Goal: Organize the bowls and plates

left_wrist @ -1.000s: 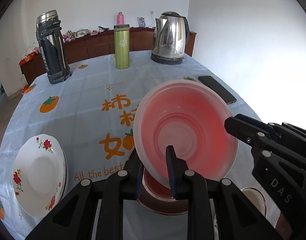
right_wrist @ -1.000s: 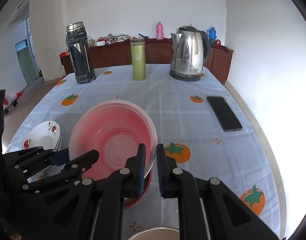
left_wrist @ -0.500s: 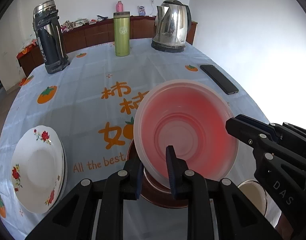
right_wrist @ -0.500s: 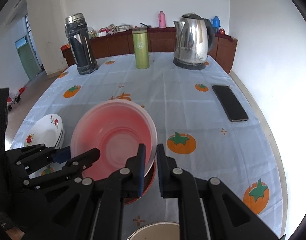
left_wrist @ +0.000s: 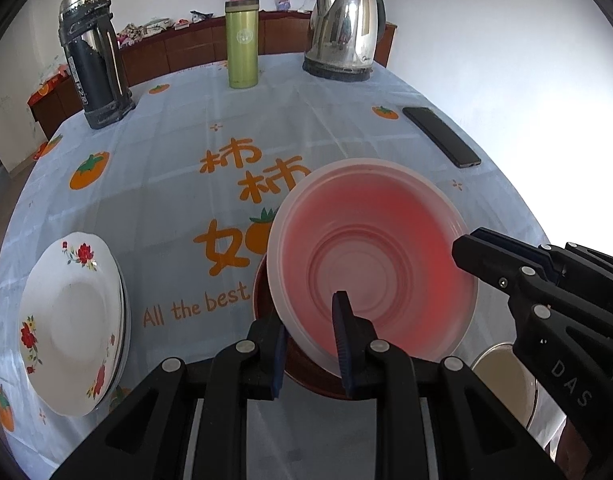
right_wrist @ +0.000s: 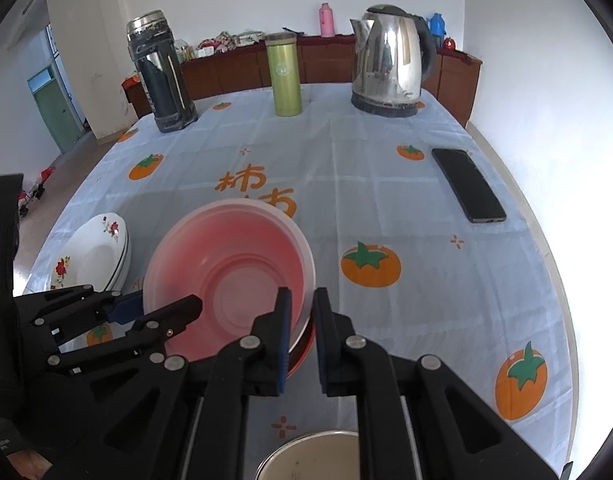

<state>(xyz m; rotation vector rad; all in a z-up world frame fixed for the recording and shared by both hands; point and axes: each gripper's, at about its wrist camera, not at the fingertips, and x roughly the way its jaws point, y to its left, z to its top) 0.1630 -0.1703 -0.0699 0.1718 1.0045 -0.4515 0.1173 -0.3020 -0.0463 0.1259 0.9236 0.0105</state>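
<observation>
A translucent pink bowl (left_wrist: 372,252) is held tilted above a dark red bowl (left_wrist: 306,376) on the table. My left gripper (left_wrist: 310,344) is shut on the pink bowl's near rim. My right gripper (right_wrist: 300,320) is shut on the pink bowl's (right_wrist: 230,276) right rim; it also shows in the left wrist view (left_wrist: 482,256). A stack of white floral plates (left_wrist: 72,326) lies at the left and shows in the right wrist view (right_wrist: 94,254). A metal bowl (right_wrist: 310,456) sits near the front edge.
At the far end of the table stand a dark thermos (left_wrist: 92,56), a green flask (left_wrist: 242,44) and a steel kettle (left_wrist: 344,28). A black phone (right_wrist: 468,184) lies at the right. The tablecloth (right_wrist: 386,160) has orange fruit prints.
Both grippers and the pink bowl have risen and drawn back a little from the table; the far objects look smaller and more of the cloth shows. Both grips are unchanged.
</observation>
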